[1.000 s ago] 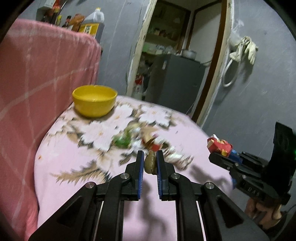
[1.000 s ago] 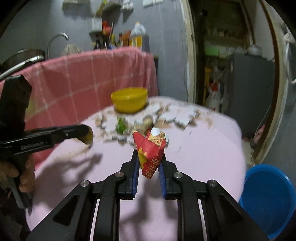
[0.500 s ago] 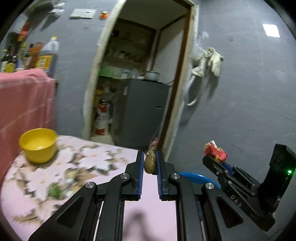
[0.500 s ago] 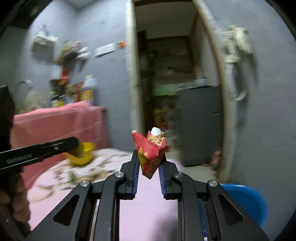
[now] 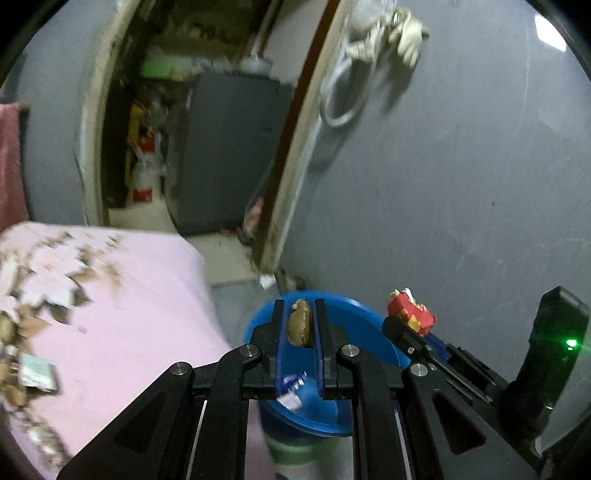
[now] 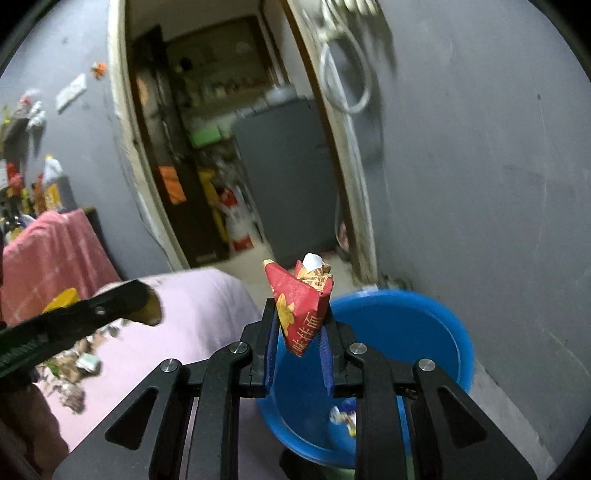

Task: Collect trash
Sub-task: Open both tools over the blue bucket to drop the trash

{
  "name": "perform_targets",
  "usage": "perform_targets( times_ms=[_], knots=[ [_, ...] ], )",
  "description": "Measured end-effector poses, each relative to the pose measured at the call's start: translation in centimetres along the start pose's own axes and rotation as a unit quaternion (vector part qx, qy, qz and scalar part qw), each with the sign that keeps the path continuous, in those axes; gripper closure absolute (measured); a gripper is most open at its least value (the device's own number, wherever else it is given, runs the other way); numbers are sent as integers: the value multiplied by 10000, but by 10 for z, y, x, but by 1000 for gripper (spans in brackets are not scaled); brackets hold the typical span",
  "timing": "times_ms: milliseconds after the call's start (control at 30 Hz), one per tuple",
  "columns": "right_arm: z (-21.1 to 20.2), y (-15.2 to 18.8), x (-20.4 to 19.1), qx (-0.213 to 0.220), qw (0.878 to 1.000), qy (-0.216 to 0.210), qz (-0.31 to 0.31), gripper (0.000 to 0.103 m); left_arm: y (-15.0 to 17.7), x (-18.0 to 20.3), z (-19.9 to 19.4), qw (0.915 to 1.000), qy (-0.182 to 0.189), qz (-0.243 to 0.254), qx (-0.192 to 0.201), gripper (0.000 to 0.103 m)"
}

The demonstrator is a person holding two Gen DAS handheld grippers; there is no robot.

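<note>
Trash is pinched in both my grippers so it can be carried off the table — my left gripper [image 5: 298, 325] is clamped on a brown scrap [image 5: 300, 326], my right gripper [image 6: 300, 343] on a crumpled red wrapper [image 6: 301, 306]. Both hang over the blue bucket [image 6: 424, 325] beside the pink-clothed table [image 5: 140, 314] — I judge they are placed there for dropping in.

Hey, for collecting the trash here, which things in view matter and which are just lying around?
Part of the job:
- left gripper shut on brown scrap
- right gripper shut on red wrapper
- blue basin, some litter already inside
- scraps on the pink tablecloth

Just lying about:
- grey cabinet
- gloves on the wall
- yellow bowl
</note>
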State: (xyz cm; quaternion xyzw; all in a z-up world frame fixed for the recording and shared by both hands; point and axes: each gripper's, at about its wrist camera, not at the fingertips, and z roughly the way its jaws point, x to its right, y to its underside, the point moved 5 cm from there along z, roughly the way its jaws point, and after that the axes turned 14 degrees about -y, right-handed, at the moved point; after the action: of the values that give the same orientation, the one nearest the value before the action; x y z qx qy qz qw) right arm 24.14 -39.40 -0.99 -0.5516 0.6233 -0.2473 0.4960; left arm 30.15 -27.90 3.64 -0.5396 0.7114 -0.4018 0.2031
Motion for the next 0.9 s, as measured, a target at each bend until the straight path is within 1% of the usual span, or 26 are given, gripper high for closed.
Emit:
perform_targets(
  times_ms=[67, 100, 167, 333, 367, 433, 467, 500, 633, 733, 767, 833, 900],
  knots=[
    [3, 4, 11, -150, 9997, 69, 185, 83, 6, 9, 19, 9996, 27, 34, -285, 93],
    [3, 6, 16, -208, 9994, 82, 254, 80, 10, 12, 29, 9990, 46, 48, -438, 93],
    [6, 11, 29, -361, 9981, 109, 486, 77, 13, 18, 43, 9980, 31, 73, -635, 93],
    [10, 20, 60, -618, 9925, 217, 1037, 77, 23, 23, 77, 9929, 50, -37, -1191, 92],
    [11, 20, 64, -633, 9911, 221, 1147, 75, 25, 23, 82, 9918, 61, -63, -1274, 92],
    [10, 21, 71, -638, 9891, 240, 1305, 70, 27, 23, 88, 9906, 78, -106, -1365, 85],
    [9, 21, 74, -636, 9881, 241, 1377, 69, 27, 24, 90, 9903, 82, -133, -1377, 77],
    [8, 21, 76, -635, 9875, 230, 1421, 68, 26, 23, 89, 9907, 100, -180, -1343, 72],
    [3, 20, 76, -605, 9880, 269, 1396, 61, 21, 25, 76, 9919, 105, -219, -1248, 71],
    [3, 15, 72, -492, 9899, 288, 1299, 54, 16, 23, 64, 9939, -9, -209, -1087, 65],
    [0, 13, 70, -412, 9911, 284, 1233, 51, 14, 22, 60, 9946, -29, -204, -1018, 62],
    [-2, 8, 65, -231, 9932, 256, 1114, 51, 9, 18, 49, 9962, -116, -166, -846, 61],
    [-8, 1, 58, -7, 9953, 277, 923, 46, 4, 12, 38, 9974, -216, -136, -674, 60]
  ],
)
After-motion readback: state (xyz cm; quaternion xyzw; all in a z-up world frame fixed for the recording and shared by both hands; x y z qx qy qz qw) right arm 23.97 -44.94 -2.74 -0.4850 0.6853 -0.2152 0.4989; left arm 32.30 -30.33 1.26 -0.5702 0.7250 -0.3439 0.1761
